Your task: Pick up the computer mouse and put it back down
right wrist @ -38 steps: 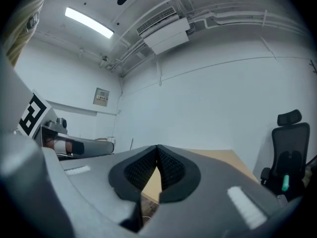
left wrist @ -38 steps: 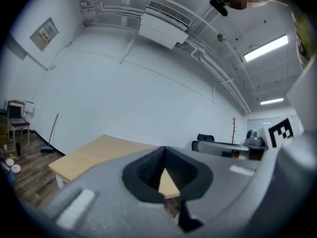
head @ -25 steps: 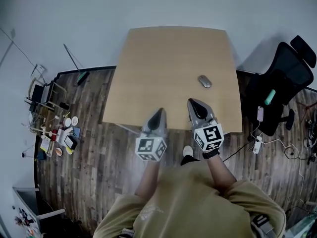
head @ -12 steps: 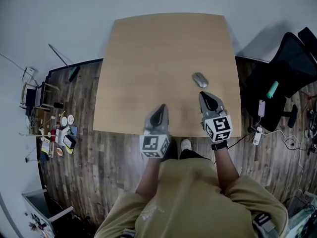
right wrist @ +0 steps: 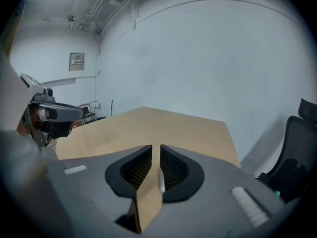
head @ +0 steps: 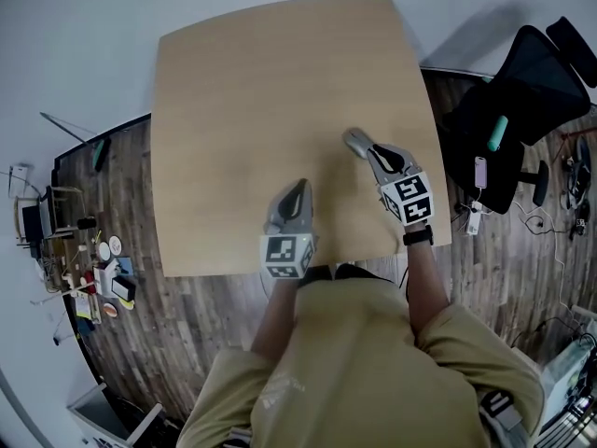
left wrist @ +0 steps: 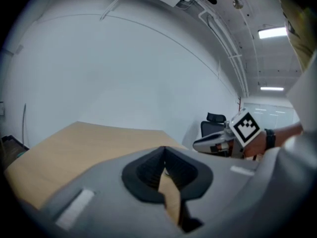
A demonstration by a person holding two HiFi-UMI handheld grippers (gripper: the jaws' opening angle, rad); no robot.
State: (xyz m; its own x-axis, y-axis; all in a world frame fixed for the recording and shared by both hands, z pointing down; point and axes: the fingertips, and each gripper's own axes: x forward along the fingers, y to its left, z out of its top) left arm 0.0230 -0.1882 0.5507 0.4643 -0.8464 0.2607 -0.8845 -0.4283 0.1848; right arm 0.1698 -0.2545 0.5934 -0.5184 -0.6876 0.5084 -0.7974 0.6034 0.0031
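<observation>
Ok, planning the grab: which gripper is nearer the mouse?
Right. The right gripper is nearly at the mouse, jaws just opening, nothing between them; the left gripper hangs farther back, leftward.

We take this for an office workroom. A plain light-wood table (head: 242,110) stands against bare white walls (right wrist: 208,58), with a computer mouse (head: 355,142) on it and a black swivel office chair (head: 522,91) at its right. Cables and a power strip (head: 472,218) trail over the dark plank floor (head: 177,334) near the chair, and small supplies (head: 104,273) crowd the floor at the left. Overhead run strip lights (left wrist: 271,32) and exposed ceiling conduit (left wrist: 225,36).
</observation>
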